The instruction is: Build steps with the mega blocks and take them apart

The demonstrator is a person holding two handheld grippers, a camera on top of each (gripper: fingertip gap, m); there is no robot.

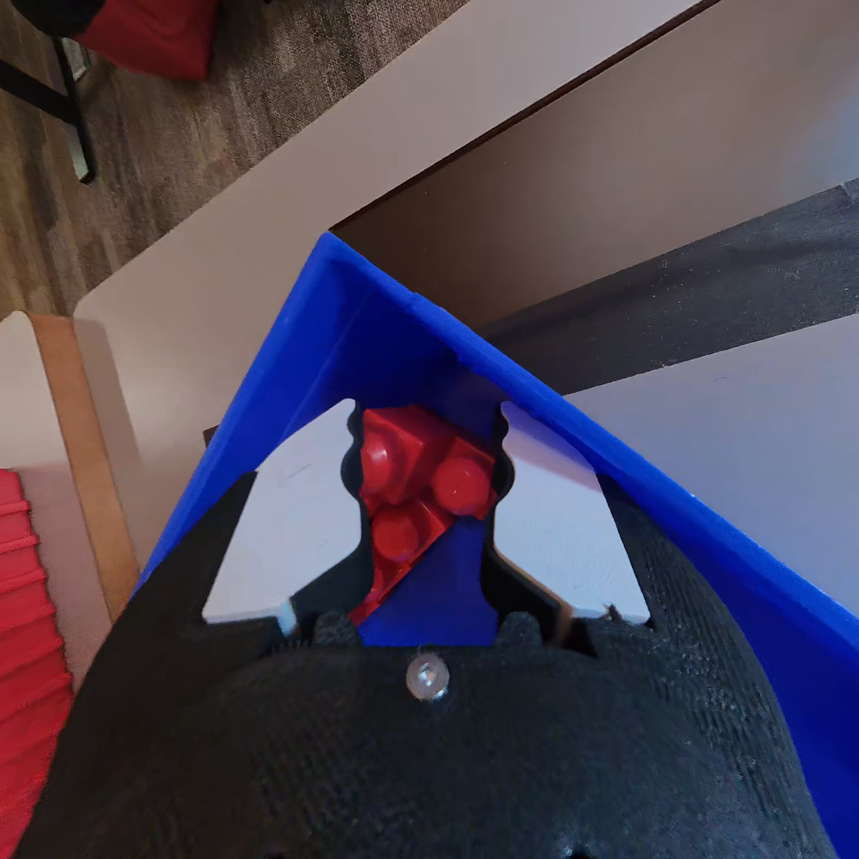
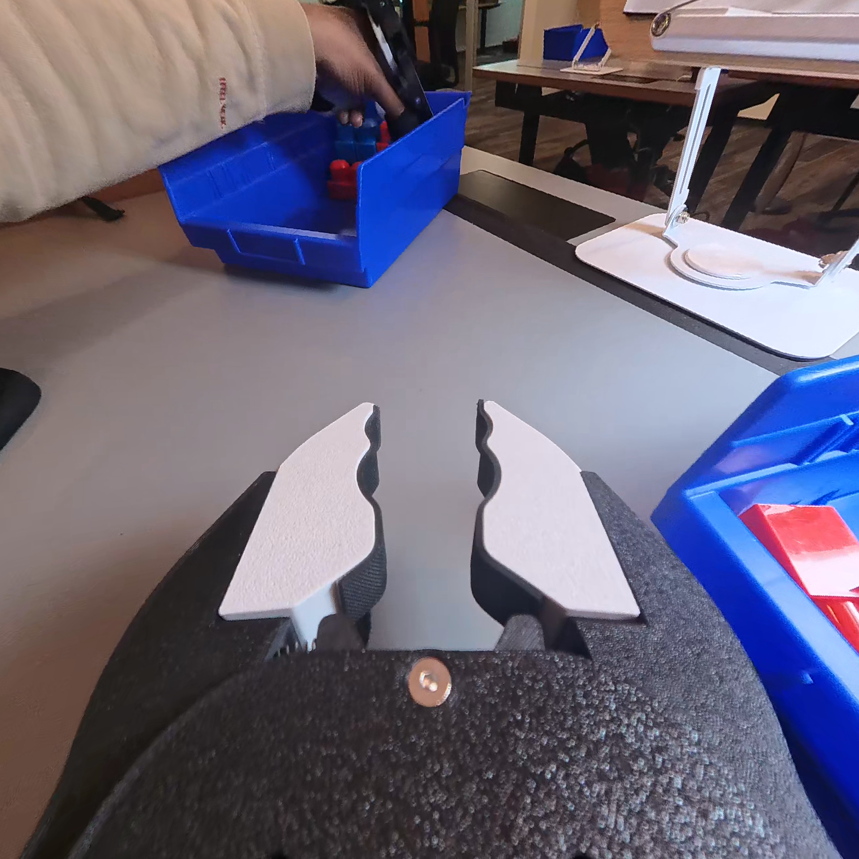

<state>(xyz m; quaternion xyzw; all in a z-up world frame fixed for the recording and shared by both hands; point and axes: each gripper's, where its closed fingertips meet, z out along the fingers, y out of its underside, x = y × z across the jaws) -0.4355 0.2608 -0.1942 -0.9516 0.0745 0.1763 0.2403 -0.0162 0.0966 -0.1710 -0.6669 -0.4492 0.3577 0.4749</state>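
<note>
Left wrist view: left gripper (image 1: pixel 427 469) grasping glossy red block (image 1: pixel 418 483), 3 studs visible; right gripper (image 2: pixel 427 446) released

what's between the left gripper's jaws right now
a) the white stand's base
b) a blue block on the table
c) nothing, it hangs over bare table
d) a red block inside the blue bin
d: in the left wrist view a studded red block sits between the jaws of the left gripper, inside the blue bin; whether they already pinch it is unclear.
</note>
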